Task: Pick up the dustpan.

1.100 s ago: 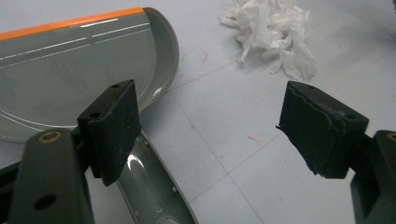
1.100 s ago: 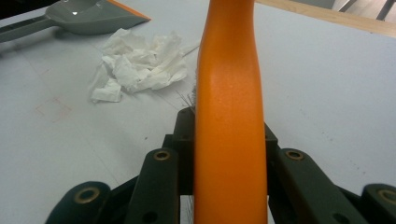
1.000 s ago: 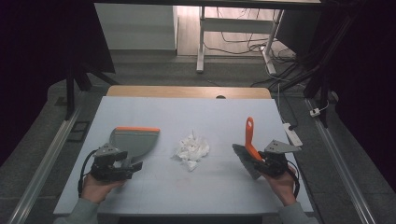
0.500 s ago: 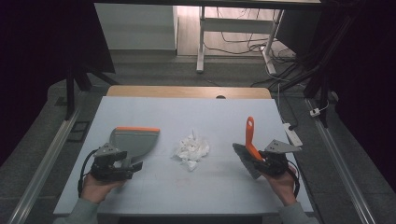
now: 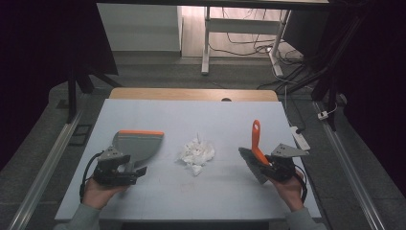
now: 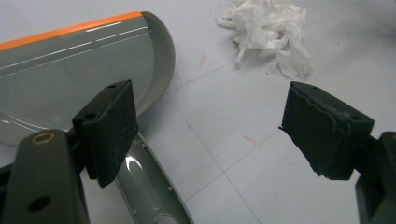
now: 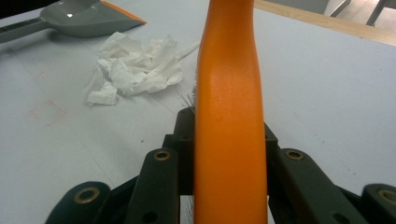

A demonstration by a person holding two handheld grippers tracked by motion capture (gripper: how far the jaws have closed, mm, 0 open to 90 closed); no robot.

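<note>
From the high view, the desk (image 5: 158,110) carries a grey dustpan (image 5: 136,146) with an orange front edge at the left, a heap of crumpled white paper (image 5: 197,153) in the middle, and a brush (image 5: 256,143) with an orange handle at the right. The left gripper (image 5: 129,175) sits at the near end of the dustpan, over its handle, and the right gripper (image 5: 263,165) holds the brush by the lower part of its handle, the handle pointing up and away and the dark bristle head low beside the gripper. The paper lies between dustpan and brush, touching neither, with bare desk all round it. Beyond the desk stand a white frame (image 5: 207,43) on the floor and loose cables (image 5: 249,43).

The left gripper view adds what the high view cannot: the jaws stand wide apart with nothing pressed between them. The dustpan's grey handle runs beneath the left-hand pad (image 6: 109,130), the pan body spreads up and left, and the paper (image 6: 271,35) lies ahead to the right.

In the right gripper view the jaws are closed tight on the orange handle (image 7: 229,107), which rises up the middle and hides the desk behind it. The paper (image 7: 137,65) lies to its left, with the dustpan (image 7: 88,16) beyond it
</note>
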